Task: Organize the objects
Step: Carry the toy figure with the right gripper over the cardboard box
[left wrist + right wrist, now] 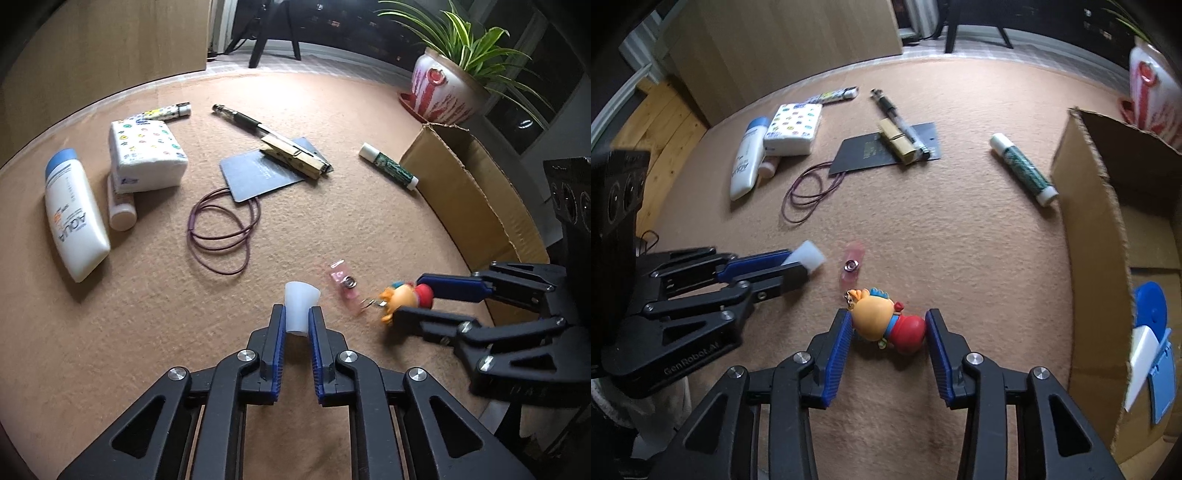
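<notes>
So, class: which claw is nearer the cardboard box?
Right. The right claw, around the toy figure, sits beside the cardboard box; the left claw is farther away.

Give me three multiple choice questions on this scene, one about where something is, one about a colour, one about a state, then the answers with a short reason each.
1. Where does the wooden clothespin lie?
A. on the dark blue card
B. inside the brown cardboard box
C. under the white lotion bottle

2. What colour is the thin looped cord?
A. green
B. purple
C. yellow

3. What is the left gripper doing?
A. wide open over bare carpet
B. shut on the green glue stick
C. shut on the small white plastic cap

Answers: 1 A, the pin rests across the card. 2 B, its loops look purple on the tan carpet. 3 C, both fingers press the cap's sides.
</notes>
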{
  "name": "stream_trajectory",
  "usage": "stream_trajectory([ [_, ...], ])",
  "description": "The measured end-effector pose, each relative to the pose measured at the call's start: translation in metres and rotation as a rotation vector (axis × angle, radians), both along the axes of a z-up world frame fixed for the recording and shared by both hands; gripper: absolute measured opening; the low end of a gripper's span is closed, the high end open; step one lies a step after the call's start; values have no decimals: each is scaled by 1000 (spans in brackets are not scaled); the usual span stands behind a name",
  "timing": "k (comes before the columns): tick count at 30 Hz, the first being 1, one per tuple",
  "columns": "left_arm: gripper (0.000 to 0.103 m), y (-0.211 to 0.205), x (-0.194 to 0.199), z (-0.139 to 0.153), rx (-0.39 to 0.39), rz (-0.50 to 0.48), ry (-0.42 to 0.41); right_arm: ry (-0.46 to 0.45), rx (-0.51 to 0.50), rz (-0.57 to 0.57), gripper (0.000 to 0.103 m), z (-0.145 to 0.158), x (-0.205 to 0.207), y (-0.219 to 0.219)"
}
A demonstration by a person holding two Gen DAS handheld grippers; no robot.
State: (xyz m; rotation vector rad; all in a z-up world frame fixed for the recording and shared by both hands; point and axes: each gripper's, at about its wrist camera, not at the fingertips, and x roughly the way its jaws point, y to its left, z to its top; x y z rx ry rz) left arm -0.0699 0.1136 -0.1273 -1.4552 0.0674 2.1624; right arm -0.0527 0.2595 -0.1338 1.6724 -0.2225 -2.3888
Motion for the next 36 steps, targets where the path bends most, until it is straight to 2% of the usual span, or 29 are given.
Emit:
stream_trajectory([
  [4,12,-8,1,4,11,28,-2,26,-20,-31,37,11,3,6],
  [9,12,-13,0,18,32,52,14,89,-37,-55,37,38,11,16],
  [16,12,3,0,46,70,40,63,181,-20,-110,37,79,27,42],
  [25,12,69,6,80,126,-69,119,231,34,-262,37,104,57,101],
  [31,12,126,7,94,145,-157,146,225,54,-348,37,100,75,136],
  [36,12,166,3,93,147,-198,154,201,56,-387,37,92,88,156],
])
